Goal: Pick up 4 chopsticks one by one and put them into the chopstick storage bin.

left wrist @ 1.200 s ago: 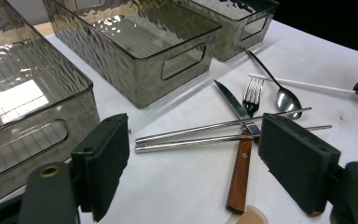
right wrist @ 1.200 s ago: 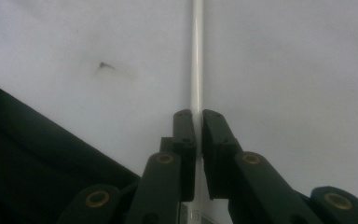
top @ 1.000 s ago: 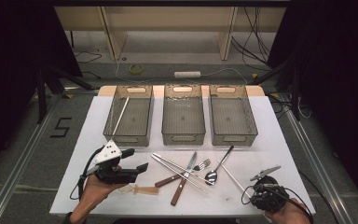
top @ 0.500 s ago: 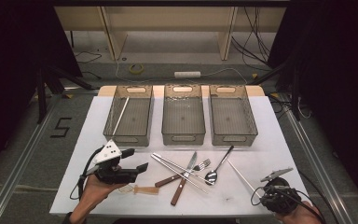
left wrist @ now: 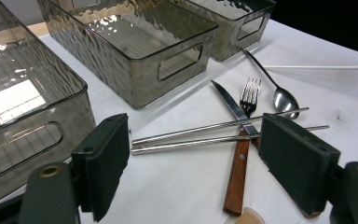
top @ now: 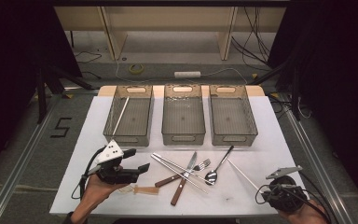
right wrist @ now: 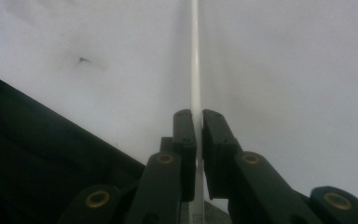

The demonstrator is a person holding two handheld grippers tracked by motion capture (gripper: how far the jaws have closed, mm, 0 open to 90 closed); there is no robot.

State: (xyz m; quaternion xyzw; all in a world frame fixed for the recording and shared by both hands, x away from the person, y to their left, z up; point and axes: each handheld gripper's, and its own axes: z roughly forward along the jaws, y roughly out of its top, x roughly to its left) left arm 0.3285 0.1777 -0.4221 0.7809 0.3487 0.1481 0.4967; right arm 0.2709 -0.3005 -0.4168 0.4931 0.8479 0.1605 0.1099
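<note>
My right gripper (top: 265, 191) is at the table's near right corner, shut on one end of a thin white chopstick (top: 243, 174). In the right gripper view the stick (right wrist: 195, 56) runs straight out from between the pinched jaws (right wrist: 198, 116) over the white table. My left gripper (top: 139, 159) hovers open at the near left, pointing right with nothing between its pads (left wrist: 193, 158). Ahead of it lie two metal chopsticks (left wrist: 205, 133), a wooden-handled knife (left wrist: 237, 172), a fork (left wrist: 251, 91) and a spoon (left wrist: 283, 98).
Three clear grey bins (top: 182, 137) stand in a row at the back. The left bin (top: 126, 137) holds another white chopstick (top: 120, 116). A small beige piece (top: 142, 190) lies near my left hand. The table's front edge is close to both hands.
My right gripper has shifted to the right and slightly up, drawing the white chopstick along with it. The left gripper has stayed in place.
</note>
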